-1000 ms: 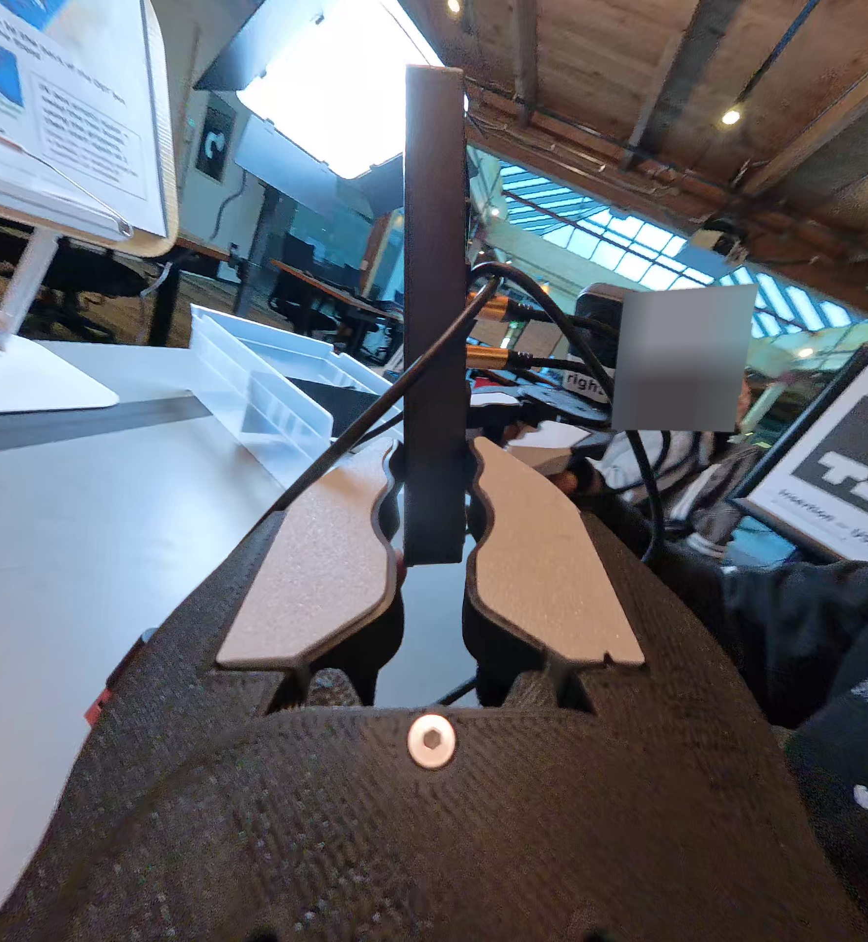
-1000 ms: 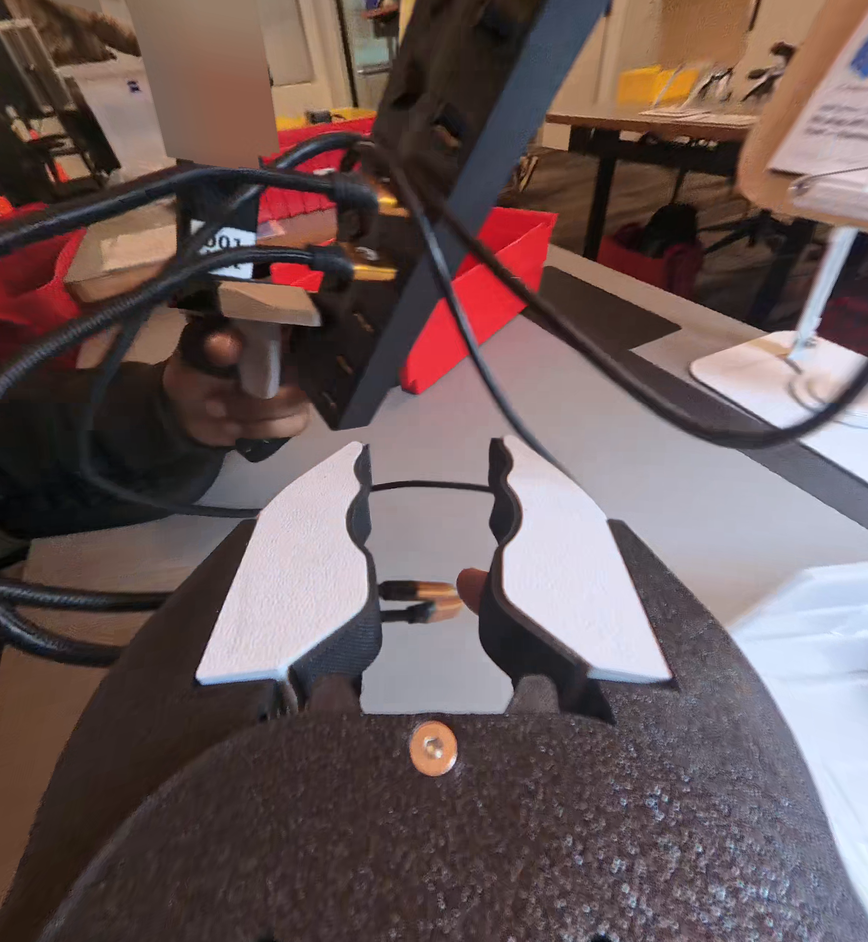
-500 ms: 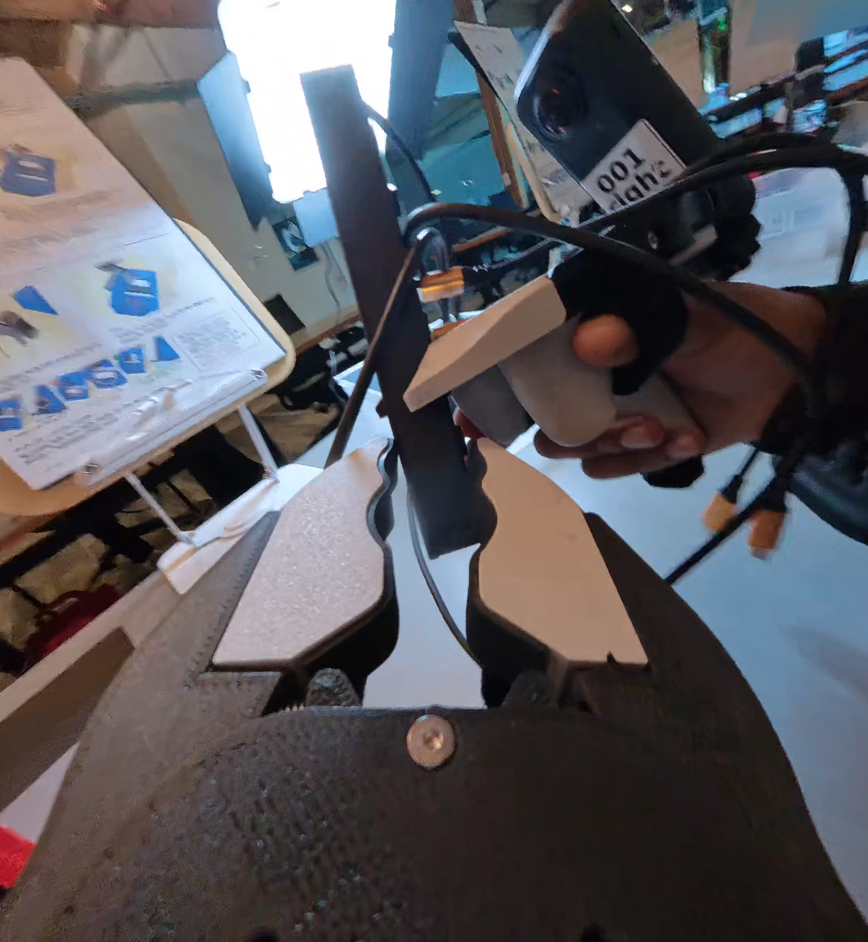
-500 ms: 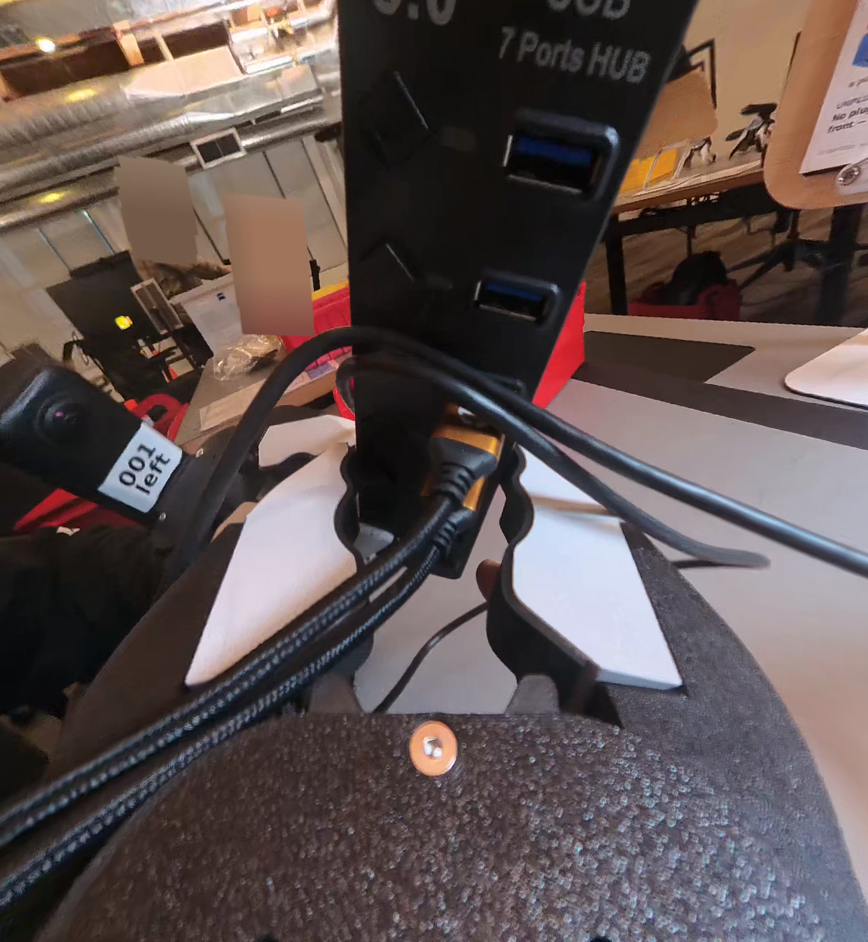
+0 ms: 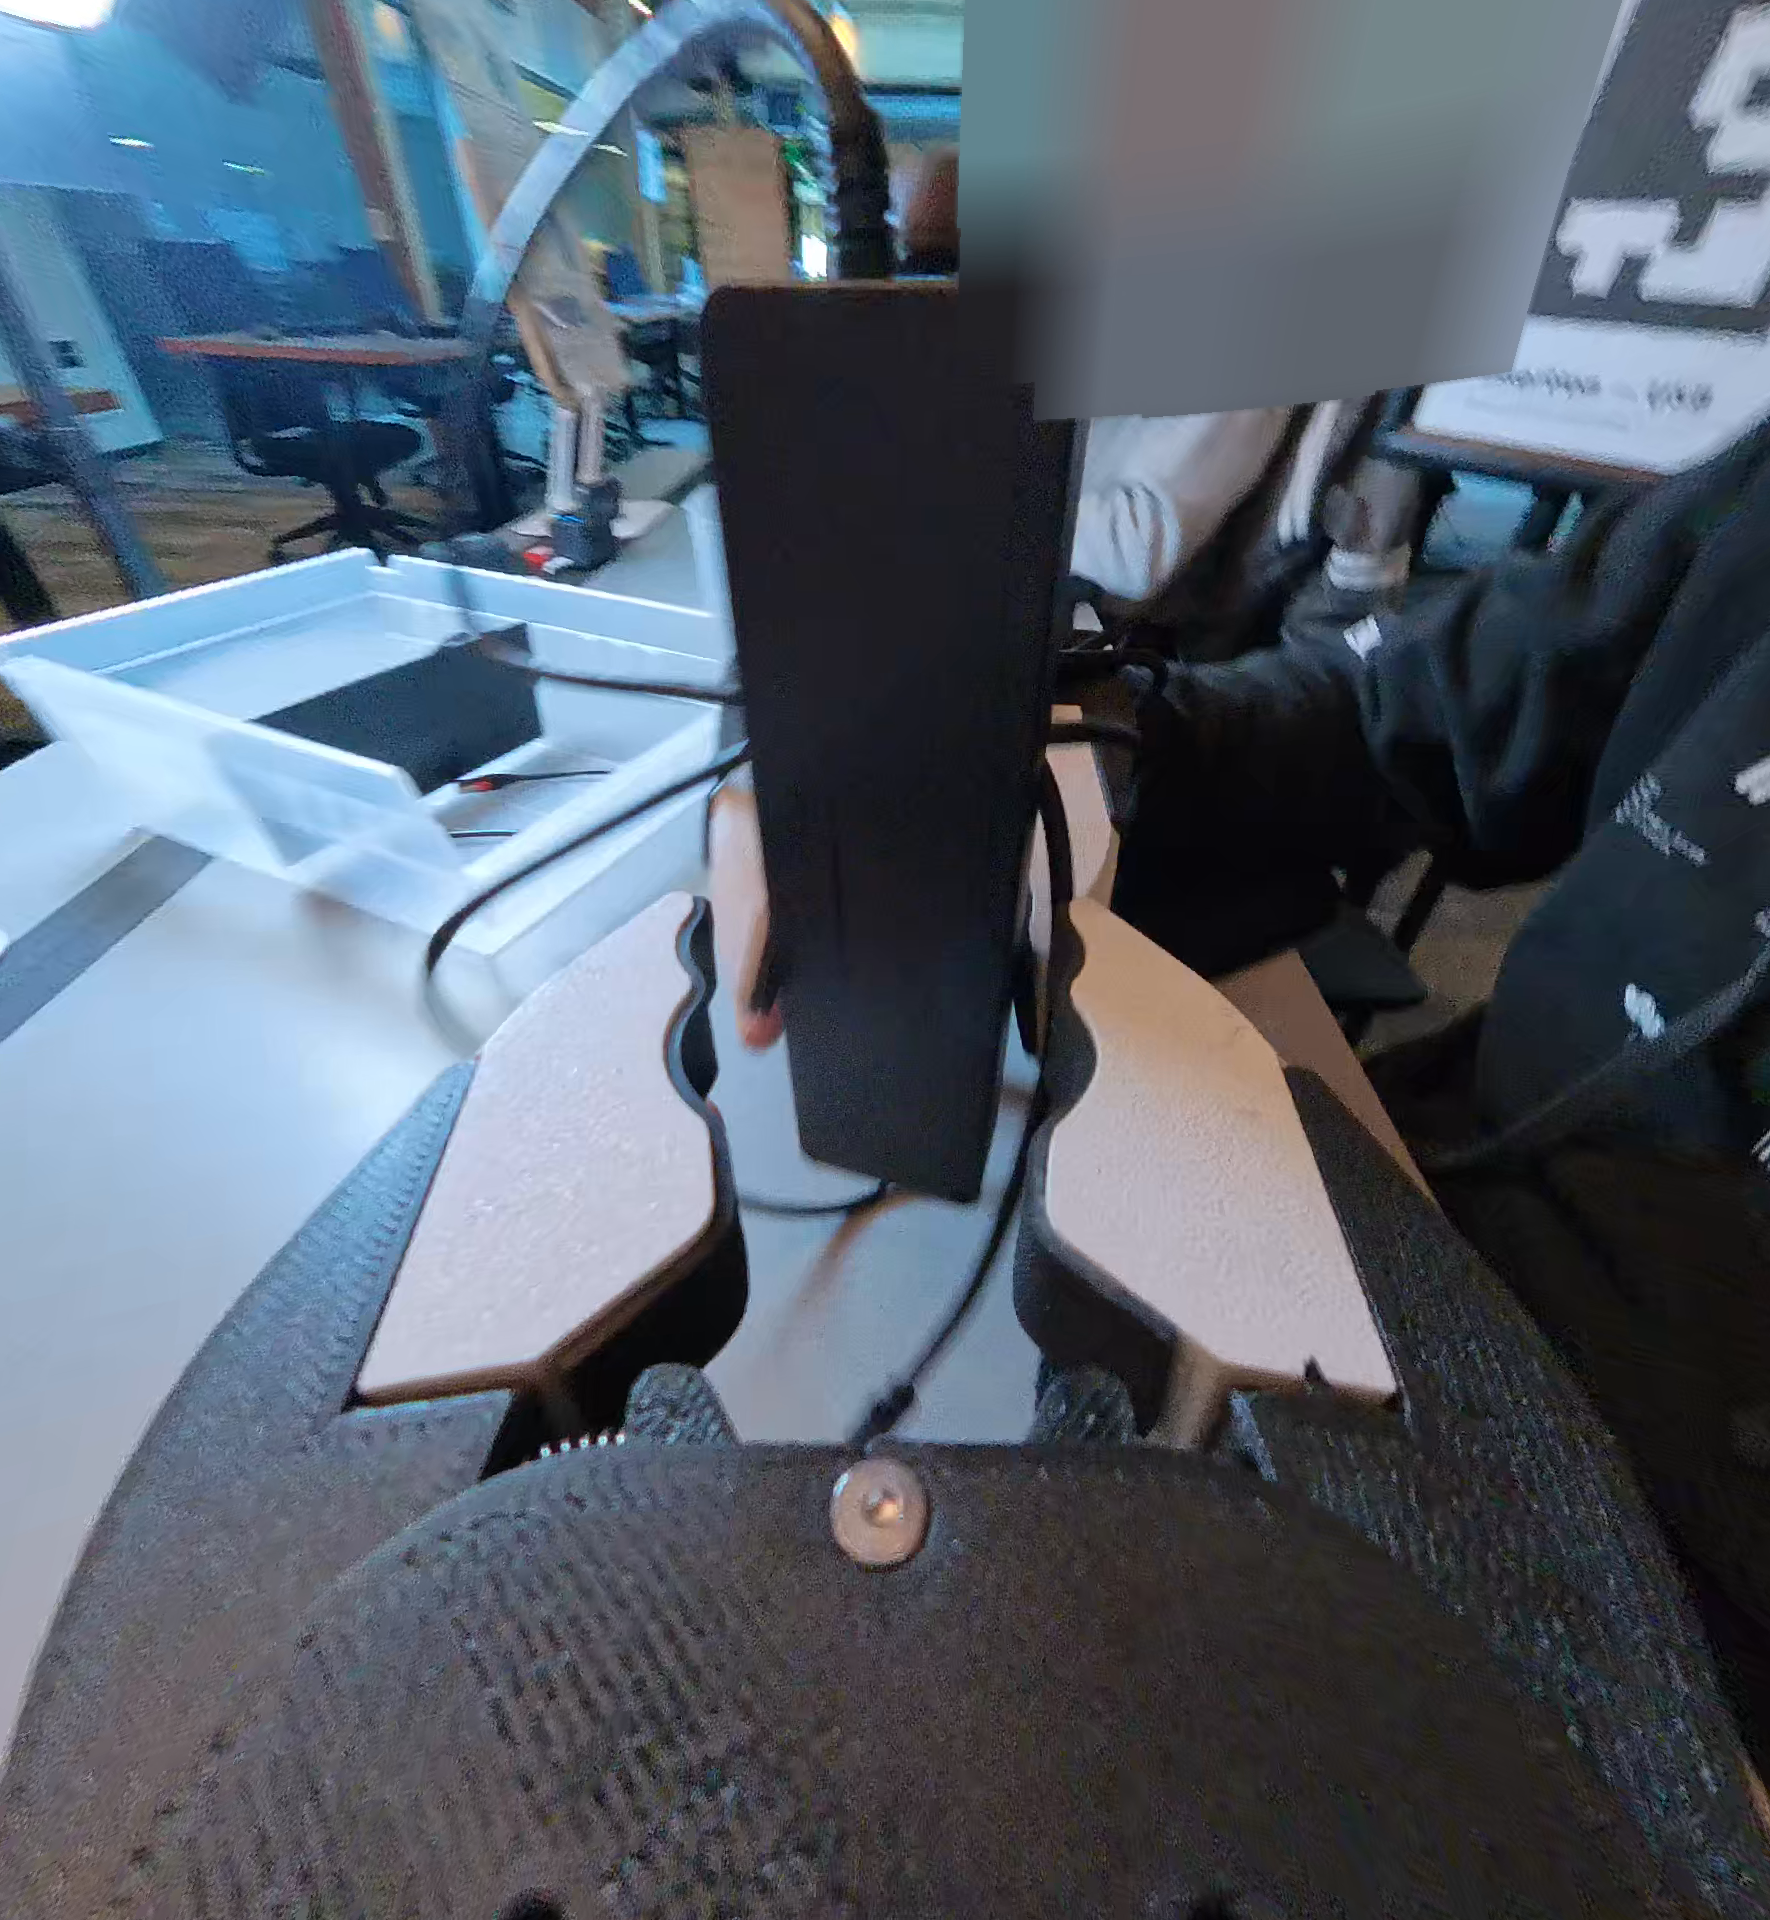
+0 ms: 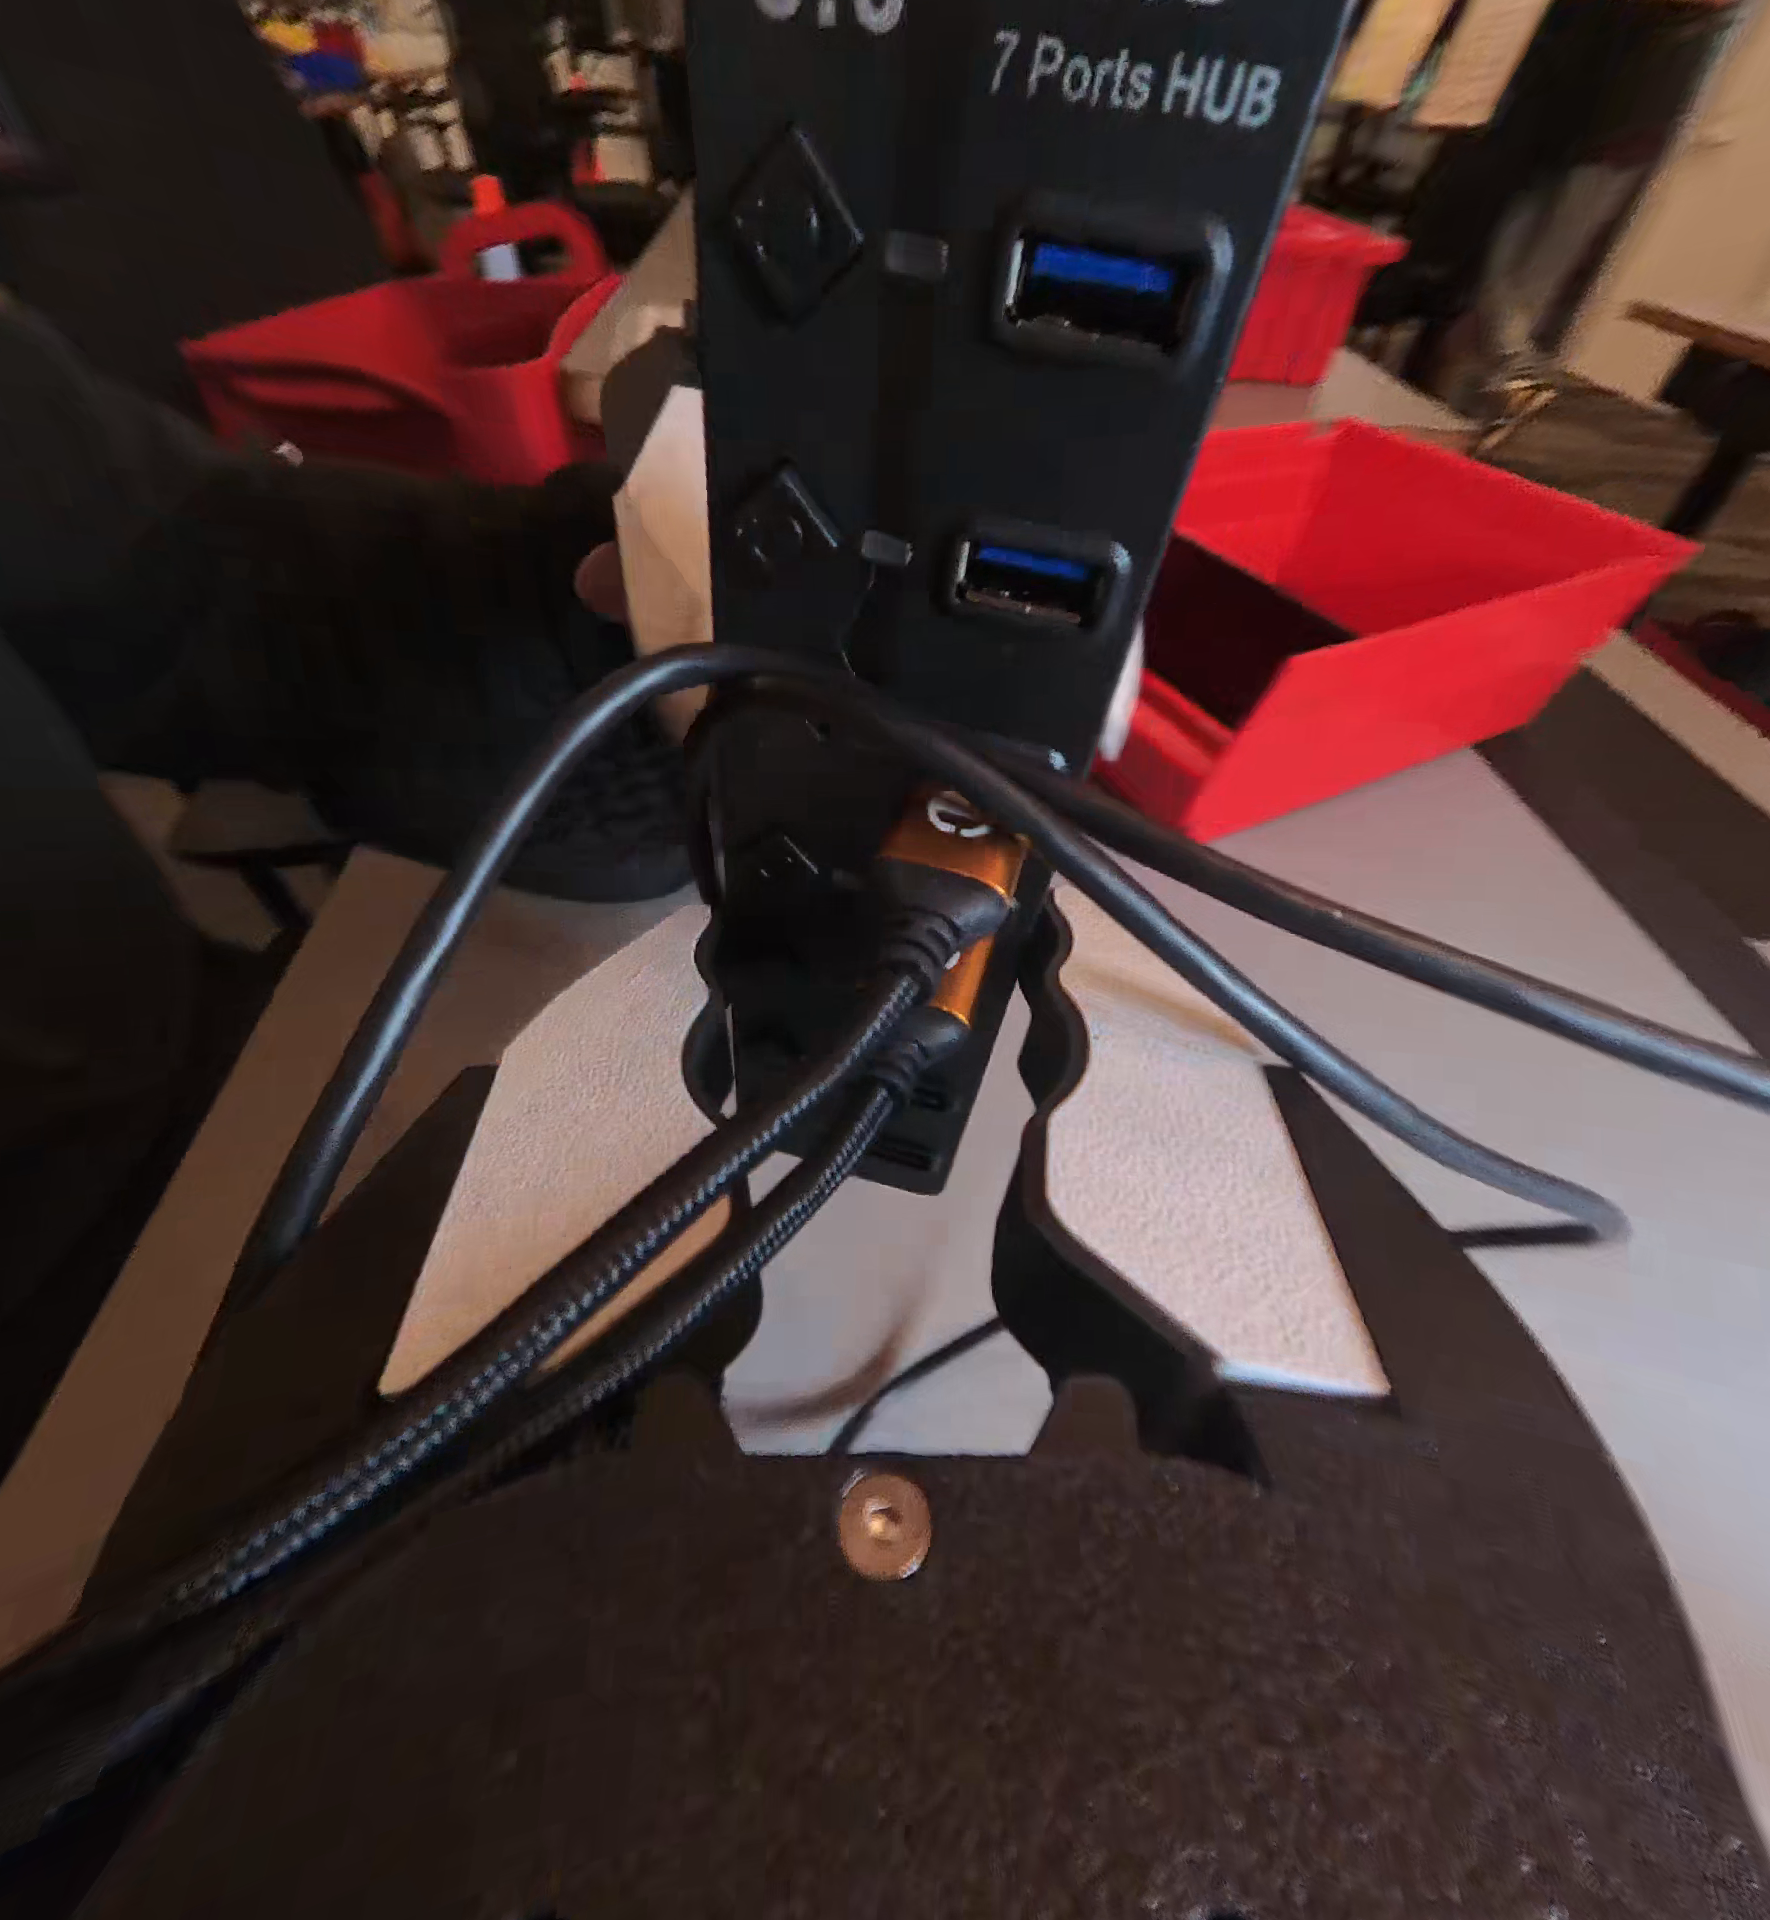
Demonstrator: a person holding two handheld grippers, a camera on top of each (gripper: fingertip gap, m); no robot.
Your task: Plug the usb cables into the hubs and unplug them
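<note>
A black multi-port USB hub point(image 6: 964, 416) stands upright between both grippers. My right gripper point(image 6: 876, 935) is shut on the hub's lower end, facing its port side. Two orange-collared USB plugs point(image 6: 954, 862) sit in its lower ports, and their braided cables point(image 6: 548, 1309) run down over my left finger. Two blue ports point(image 6: 1099, 281) above them are empty. A smooth black cable point(image 6: 1276, 914) loops across the front. My left gripper point(image 5: 881, 935) faces the hub's plain back point(image 5: 881, 675). Its jaws are open, with a gap on each side of the hub.
A white tray point(image 5: 341, 707) sits on the grey table point(image 5: 133, 1143) to the left in the left wrist view. Red bins point(image 6: 1380, 623) stand behind the hub in the right wrist view. A person's dark sleeve point(image 5: 1483, 707) and a black-and-white marker board point(image 5: 1691, 208) are at the right. Both grippers' tips are close together, under 4 cm apart.
My left jaws have opened off the hub, which they gripped before. My right jaws have closed on the hub's lower end. The left view has swung back toward the white tray.
</note>
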